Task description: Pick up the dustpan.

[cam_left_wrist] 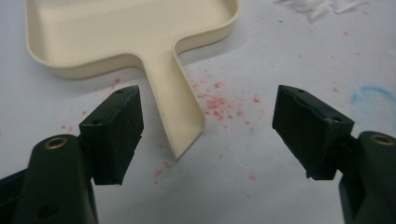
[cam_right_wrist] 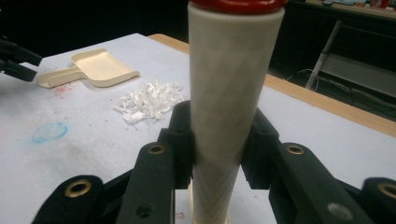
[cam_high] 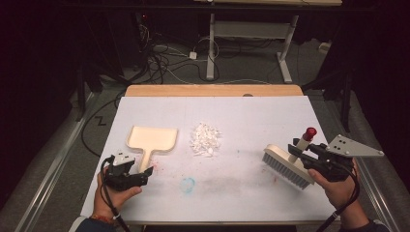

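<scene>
Right gripper [cam_high: 300, 151] clamped on brush [cam_high: 289, 166] handle, brush off right of paper scraps [cam_high: 205, 139]. Left gripper [cam_high: 145, 172] jaws wide, straddling tip of dustpan [cam_high: 151, 141] handle, pads not touching. Step: grabbing dustpan. Next: ease forward, close on handle, then sweep scraps leftward into pan. Bristles probably on table, hard to tell.

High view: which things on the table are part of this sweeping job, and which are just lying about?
In the job:
- brush, handle clamped in the right gripper
- dustpan, its handle between the open jaws of the left gripper
- pile of white shreds

Lying about:
- blue ring mark
- red specks
- cables on the floor
</scene>
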A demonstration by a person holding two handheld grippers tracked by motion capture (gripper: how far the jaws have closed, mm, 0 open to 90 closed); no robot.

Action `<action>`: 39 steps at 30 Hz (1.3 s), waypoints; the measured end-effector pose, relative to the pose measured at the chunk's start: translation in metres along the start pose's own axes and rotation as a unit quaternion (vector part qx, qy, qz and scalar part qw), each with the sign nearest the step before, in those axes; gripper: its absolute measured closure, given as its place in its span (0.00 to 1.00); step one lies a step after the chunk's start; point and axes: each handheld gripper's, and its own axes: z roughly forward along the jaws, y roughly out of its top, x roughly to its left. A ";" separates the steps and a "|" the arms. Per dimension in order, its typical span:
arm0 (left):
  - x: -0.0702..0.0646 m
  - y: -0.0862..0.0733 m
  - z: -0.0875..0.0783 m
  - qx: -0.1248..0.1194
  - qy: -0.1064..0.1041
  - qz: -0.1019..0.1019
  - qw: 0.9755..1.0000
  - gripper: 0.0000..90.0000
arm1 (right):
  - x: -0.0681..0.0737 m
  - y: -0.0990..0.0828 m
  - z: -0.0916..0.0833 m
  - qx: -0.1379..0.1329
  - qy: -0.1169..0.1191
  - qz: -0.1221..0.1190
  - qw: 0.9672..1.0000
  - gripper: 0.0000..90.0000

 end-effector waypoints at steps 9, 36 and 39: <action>0.012 0.016 0.043 0.038 0.043 -0.033 0.998 0.29 | 0.002 -0.002 0.008 0.012 0.001 -0.002 1.000 0.77; 0.025 0.046 0.028 0.061 0.049 0.030 0.996 0.71 | 0.004 -0.006 0.012 0.024 0.010 -0.004 1.000 0.77; 0.021 0.042 0.016 0.078 0.042 0.054 0.995 0.71 | 0.003 -0.006 0.011 0.021 0.008 -0.002 1.000 0.77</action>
